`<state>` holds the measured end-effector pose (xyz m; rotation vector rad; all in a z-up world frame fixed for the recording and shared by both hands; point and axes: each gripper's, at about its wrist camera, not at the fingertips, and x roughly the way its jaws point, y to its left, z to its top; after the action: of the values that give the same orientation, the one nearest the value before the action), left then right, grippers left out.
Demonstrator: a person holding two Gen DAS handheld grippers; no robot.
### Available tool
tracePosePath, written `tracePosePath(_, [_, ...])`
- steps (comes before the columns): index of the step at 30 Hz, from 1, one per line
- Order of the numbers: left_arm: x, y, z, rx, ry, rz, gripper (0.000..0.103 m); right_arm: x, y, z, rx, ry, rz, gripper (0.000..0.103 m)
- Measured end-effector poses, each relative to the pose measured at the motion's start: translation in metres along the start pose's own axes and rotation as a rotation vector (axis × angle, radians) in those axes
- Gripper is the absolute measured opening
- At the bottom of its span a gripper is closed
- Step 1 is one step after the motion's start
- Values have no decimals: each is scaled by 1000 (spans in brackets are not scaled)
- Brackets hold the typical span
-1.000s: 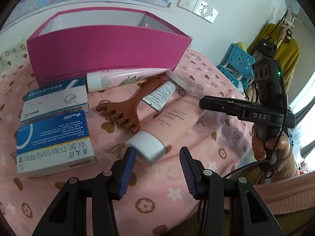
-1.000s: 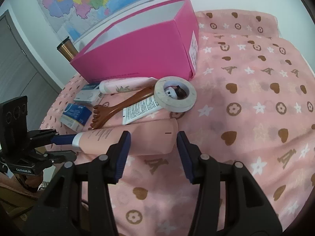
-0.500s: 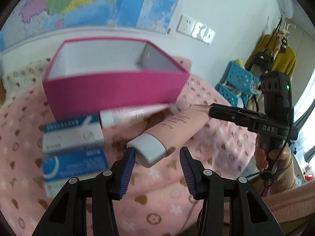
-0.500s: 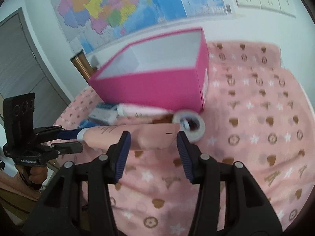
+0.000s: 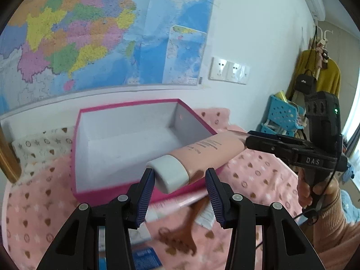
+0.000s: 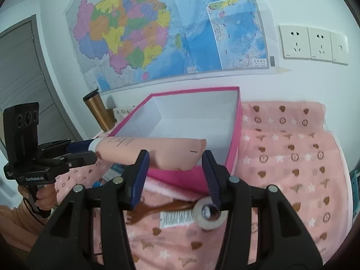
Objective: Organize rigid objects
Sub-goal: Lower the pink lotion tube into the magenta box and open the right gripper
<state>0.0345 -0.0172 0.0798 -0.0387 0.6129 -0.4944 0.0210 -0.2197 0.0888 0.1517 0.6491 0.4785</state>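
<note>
Pink tube [image 5: 202, 153] airborne over near rim of pink box [image 5: 126, 132] — left gripper [image 5: 180, 184] pinches white cap [image 5: 169, 172], right gripper [image 6: 175, 164] clamps crimped tail. Carry toward 12 o'clock, keep both ends level, clear rim, lower flat onto box floor — release both together.

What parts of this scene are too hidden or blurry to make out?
- Left wrist view: brown wooden massager and blue-and-white medicine box, blurred, partly behind gripper fingers.
- Right wrist view: pale pink cream tube, print unreadable.
- Magenta cardboard box: its near floor is hidden by the tube.
</note>
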Motion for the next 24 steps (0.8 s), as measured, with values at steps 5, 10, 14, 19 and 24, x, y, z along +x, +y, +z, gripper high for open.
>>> tracePosePath(5, [25,15,12,-31,34,-3,47,19,-8,12,-8,21,-31,51])
tracePosePath(10, [45,26,14,-51,63,20,47,40,-14,16,-16,61,-56,51])
tracePosePath(14, [55,37,14,-82,84,6,47,51,-17,17,-25,88,-73,51])
tracePosePath(19, [62,42,14,-82,97,11,47,61,-20,16,-20,114,-74,51])
tracePosePath(24, [69,45,13,-89,115,11,47,69,-23,14,-19,137,-83,51])
